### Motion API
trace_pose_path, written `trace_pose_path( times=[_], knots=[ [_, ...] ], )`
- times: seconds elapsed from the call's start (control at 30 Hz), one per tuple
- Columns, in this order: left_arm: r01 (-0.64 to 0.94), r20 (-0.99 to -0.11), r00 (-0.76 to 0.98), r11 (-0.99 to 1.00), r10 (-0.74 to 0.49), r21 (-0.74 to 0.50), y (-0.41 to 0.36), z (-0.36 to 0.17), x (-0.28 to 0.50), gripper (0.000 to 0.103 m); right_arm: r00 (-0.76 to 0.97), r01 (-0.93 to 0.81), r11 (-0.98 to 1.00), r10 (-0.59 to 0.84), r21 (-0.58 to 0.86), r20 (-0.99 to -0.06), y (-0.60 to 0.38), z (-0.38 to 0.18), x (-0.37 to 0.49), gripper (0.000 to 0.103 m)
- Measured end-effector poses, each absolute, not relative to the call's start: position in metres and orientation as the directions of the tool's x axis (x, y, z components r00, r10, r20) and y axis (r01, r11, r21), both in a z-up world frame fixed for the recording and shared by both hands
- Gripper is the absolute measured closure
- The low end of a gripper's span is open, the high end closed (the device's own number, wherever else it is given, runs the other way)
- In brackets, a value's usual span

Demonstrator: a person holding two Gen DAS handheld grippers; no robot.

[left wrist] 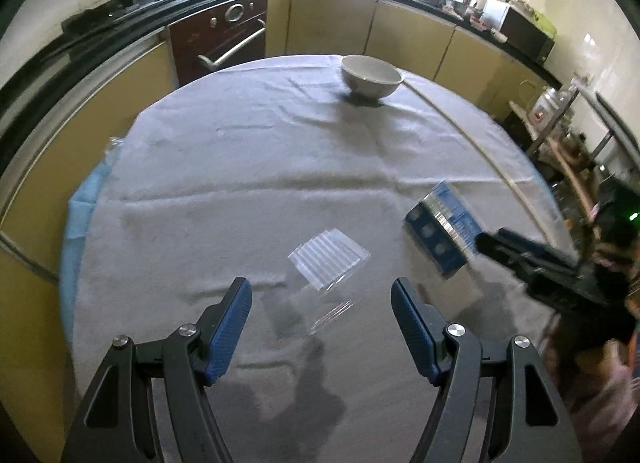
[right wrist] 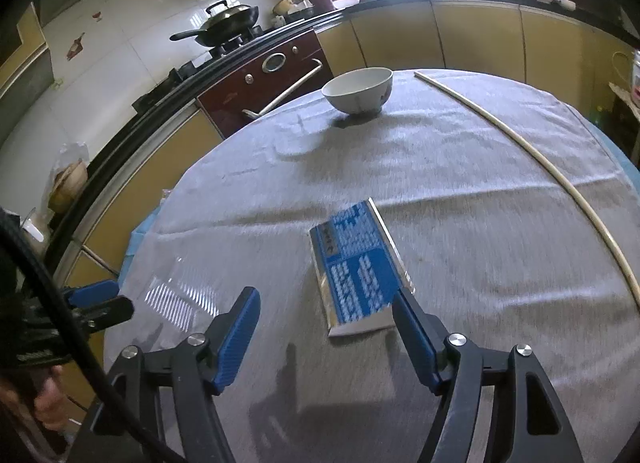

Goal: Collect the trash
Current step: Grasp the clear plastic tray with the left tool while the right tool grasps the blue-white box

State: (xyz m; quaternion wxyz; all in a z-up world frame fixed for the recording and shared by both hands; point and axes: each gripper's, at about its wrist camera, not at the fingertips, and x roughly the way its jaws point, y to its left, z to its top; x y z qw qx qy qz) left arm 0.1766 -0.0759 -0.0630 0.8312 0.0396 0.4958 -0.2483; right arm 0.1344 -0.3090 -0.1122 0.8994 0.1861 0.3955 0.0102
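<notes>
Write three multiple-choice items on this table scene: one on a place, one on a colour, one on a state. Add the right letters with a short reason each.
1. Where does the bowl stand?
A. at the table's far side
B. between the right claw's fingers
C. on the stove

2. What colour is the printed packet?
A. red
B. blue
C. green

3. How is the left claw?
A. shut on the clear plastic tray
B. shut and empty
C. open

Key: 1 A, the bowl sits beyond the packet near the far edge of the cloth. 2 B, its face is blue with pale print. 3 C, its fingers stand wide apart, with the clear plastic tray lying ahead of them.
</notes>
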Motion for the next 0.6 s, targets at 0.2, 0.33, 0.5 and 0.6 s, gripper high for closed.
trace_pose_path(
  times=[0.2,0.33,0.5,0.6],
  knots=[
    [0.416,-0.849,0.355,0.880,-0.390,-0.231,-0.089,-0.056,0.201,0.030,0.691,0.114,0.933,0.173,0.342,-0.701,-0.311,-0.116,0.150,0.027],
    [0.350,-0.881,0.325,0.909,-0.343,-0.225,-0.093,-0.072,0.219,0.030,0.664,0.117,0.957,0.123,0.265,-0.737,-0.305,-0.126,0.164,0.027],
    [0.308,-0.909,0.282,0.926,-0.308,-0.218,-0.098,-0.094,0.224,0.030,0.639,0.118,0.972,0.082,0.203,-0.765,-0.302,-0.138,0.175,0.027],
    [0.312,-0.916,0.266,0.926,-0.299,-0.212,-0.101,-0.102,0.223,0.030,0.637,0.136,0.968,0.078,0.211,-0.767,-0.306,-0.144,0.174,0.027]
  ],
)
